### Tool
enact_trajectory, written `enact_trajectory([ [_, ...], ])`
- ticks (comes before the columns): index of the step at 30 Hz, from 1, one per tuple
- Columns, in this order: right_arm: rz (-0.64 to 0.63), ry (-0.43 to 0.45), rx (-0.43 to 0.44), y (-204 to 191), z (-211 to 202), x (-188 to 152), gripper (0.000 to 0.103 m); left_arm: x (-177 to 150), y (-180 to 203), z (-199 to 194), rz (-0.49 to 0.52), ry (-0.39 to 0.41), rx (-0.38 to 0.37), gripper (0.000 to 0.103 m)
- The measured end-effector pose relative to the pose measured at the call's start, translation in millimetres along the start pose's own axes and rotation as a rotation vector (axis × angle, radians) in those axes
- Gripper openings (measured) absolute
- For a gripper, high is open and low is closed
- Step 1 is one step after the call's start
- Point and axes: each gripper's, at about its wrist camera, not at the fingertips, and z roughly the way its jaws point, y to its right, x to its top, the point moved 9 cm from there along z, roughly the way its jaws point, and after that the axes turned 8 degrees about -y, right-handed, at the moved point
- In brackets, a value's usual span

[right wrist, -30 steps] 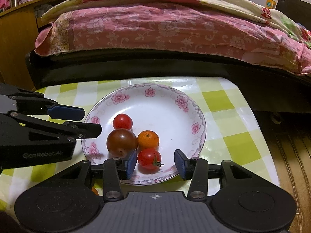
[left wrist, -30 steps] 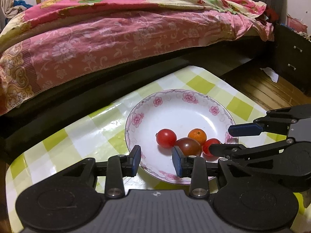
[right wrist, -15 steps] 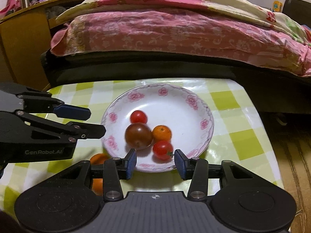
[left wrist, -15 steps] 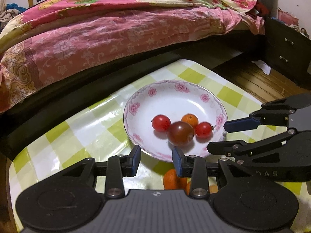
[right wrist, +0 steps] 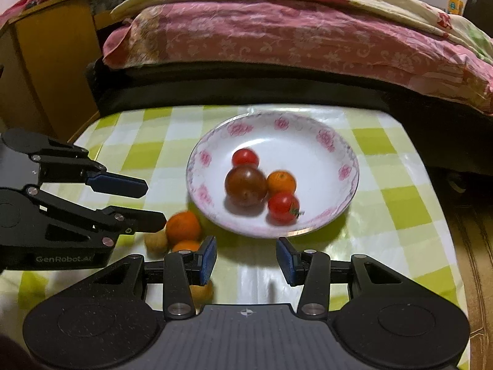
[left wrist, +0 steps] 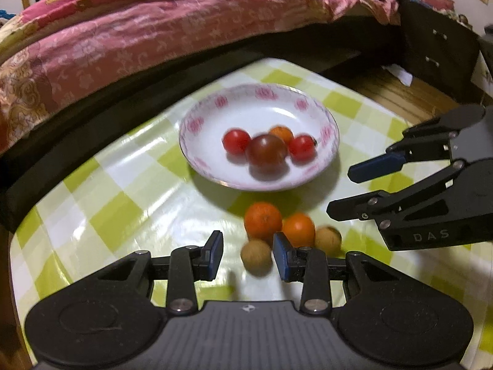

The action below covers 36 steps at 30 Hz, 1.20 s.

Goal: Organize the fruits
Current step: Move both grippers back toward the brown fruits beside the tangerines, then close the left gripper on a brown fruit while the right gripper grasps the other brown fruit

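A white floral plate (left wrist: 215, 166) (right wrist: 339, 197) holds two red cherry tomatoes (left wrist: 236, 141), a dark tomato (left wrist: 266, 151) (right wrist: 245, 182) and a small orange (right wrist: 281, 182). Two oranges (left wrist: 262, 219) (right wrist: 183, 227) and two tan round fruits (left wrist: 256, 256) lie on the tablecloth in front of the plate. My left gripper (left wrist: 248, 256) is open and empty, with one tan fruit between its fingertips. My right gripper (right wrist: 246, 259) is open and empty, just short of the plate's near rim.
The table has a green and white checked cloth (left wrist: 101, 197). A bed with a pink floral quilt (left wrist: 154, 30) runs behind the table. A dark cabinet (left wrist: 437, 52) and wooden floor lie to the right, a wooden cupboard (right wrist: 46, 61) to the left.
Both grippers have pulled back from the plate toward the table's near side. The loose oranges and tan fruits have come into view in front of the plate.
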Motion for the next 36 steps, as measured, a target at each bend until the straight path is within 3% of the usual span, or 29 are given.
enact_trajectory([
  [8, -0.077, -0.041, 0.015, -20.7, 4.6, -13.0, 0.040, -15.2, 0.1, 6.0, 0.017, -0.038, 0.011, 0.043],
  [32, -0.086, -0.115, 0.097, -32.7, 17.8, -22.8, 0.039, -16.6, 1.5, 14.8, 0.049, -0.057, -0.008, 0.043],
  [36, -0.075, -0.128, 0.120, -35.3, 21.5, -22.0, 0.034, -12.5, 1.5, 17.5, 0.046, -0.057, -0.013, 0.043],
])
